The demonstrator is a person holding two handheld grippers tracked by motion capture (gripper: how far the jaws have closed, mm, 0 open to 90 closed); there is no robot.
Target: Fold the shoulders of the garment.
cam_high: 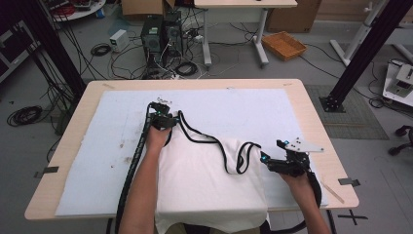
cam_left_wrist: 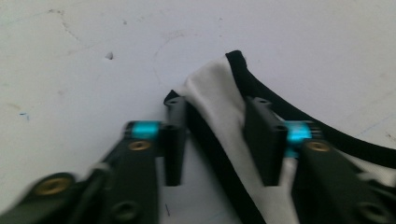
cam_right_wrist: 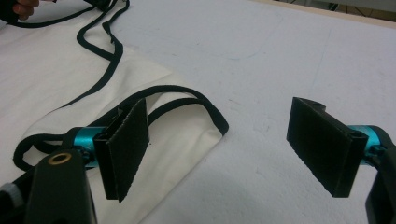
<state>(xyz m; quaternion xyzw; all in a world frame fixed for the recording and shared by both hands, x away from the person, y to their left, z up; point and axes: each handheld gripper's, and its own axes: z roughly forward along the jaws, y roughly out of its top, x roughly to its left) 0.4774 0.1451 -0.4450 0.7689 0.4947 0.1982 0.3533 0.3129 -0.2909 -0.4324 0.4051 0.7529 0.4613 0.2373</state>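
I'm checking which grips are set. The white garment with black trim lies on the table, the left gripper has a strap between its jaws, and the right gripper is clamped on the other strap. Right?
Not quite: the right gripper stands open beside the white garment, gripping nothing, as the right gripper view shows. The left gripper does have a strap between its jaws.

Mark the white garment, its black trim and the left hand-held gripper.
garment (cam_high: 204, 180), high view, bare white middle
trim (cam_right_wrist: 109, 65), right gripper view, black edge band
left hand-held gripper (cam_left_wrist: 217, 140), left gripper view, midway between fingertips

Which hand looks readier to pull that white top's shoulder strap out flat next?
Probably the left. The left gripper already has its jaws around the white top's black-edged strap, while the right gripper stands wide open beside the other strap.
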